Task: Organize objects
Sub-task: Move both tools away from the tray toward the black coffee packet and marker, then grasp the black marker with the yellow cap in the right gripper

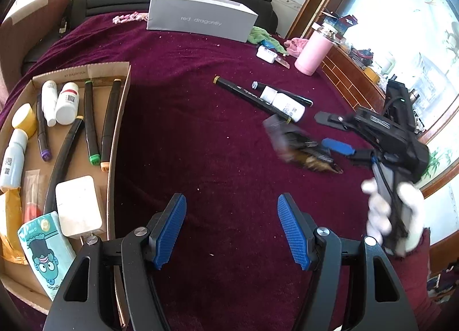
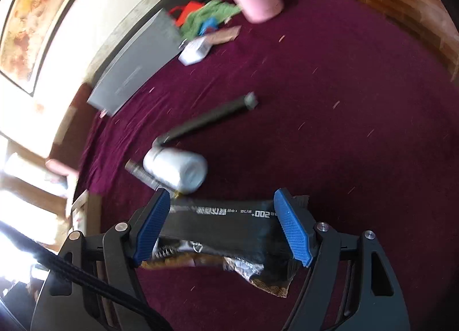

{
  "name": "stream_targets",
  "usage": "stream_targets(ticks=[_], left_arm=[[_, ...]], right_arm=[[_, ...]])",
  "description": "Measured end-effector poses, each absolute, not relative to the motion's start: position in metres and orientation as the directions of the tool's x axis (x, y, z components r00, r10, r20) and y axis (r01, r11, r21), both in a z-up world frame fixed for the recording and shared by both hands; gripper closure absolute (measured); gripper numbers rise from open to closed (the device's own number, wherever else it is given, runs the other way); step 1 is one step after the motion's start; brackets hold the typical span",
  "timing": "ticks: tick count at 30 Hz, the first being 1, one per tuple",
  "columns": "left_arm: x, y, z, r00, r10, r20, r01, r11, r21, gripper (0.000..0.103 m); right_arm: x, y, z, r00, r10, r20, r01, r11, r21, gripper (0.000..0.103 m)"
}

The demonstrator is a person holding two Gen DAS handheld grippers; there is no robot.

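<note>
Right tool (image 2: 222, 223) astride dark snack packet (image 2: 218, 230), grip unclear, left tool (image 1: 232, 227) wide, empty, maroon cloth (image 1: 200, 130)

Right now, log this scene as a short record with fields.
surface: maroon cloth
cardboard tray: partly filled, at the left of the left wrist view
left gripper: open, empty, over the cloth
right gripper: closed on black packet
loose on cloth: black marker and white bottle, touching
</note>
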State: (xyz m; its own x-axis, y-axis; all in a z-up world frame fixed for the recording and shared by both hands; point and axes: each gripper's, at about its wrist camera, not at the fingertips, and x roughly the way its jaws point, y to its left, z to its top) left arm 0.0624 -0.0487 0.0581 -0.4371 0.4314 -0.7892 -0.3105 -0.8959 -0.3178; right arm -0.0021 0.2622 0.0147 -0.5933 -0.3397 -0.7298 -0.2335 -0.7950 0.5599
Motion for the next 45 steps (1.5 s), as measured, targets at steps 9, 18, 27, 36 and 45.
stream_targets(ticks=[9,18,27,36,45], left_arm=[[0.065,-0.056,0.056,-0.432,0.439,-0.788,-0.307,-0.893,-0.33,0.043],[0.067,-0.059,0.047,-0.407,0.451,-0.794,-0.294,-0.888,-0.354,0.043],[0.069,-0.059,0.044,-0.399,0.448,-0.8,-0.288,-0.889,-0.355,0.043],[0.071,-0.054,0.04,-0.38,0.448,-0.809,-0.287,-0.889,-0.357,0.043],[0.07,-0.056,0.041,-0.384,0.449,-0.807,-0.287,-0.889,-0.358,0.043]], right_arm=[[0.005,0.184,0.032,-0.463,-0.646,-0.607,0.122,-0.725,0.678,0.027],[-0.024,0.191,0.038,-0.533,-0.592,-0.604,0.051,-0.735,0.676,0.027],[-0.072,0.168,0.026,-0.49,-0.483,-0.725,0.034,-0.842,0.538,0.027],[-0.1,0.136,0.013,-0.42,-0.23,-0.878,0.02,-0.97,0.244,0.057],[-0.081,0.158,0.012,-0.44,-0.176,-0.881,-0.035,-0.977,0.212,0.091]])
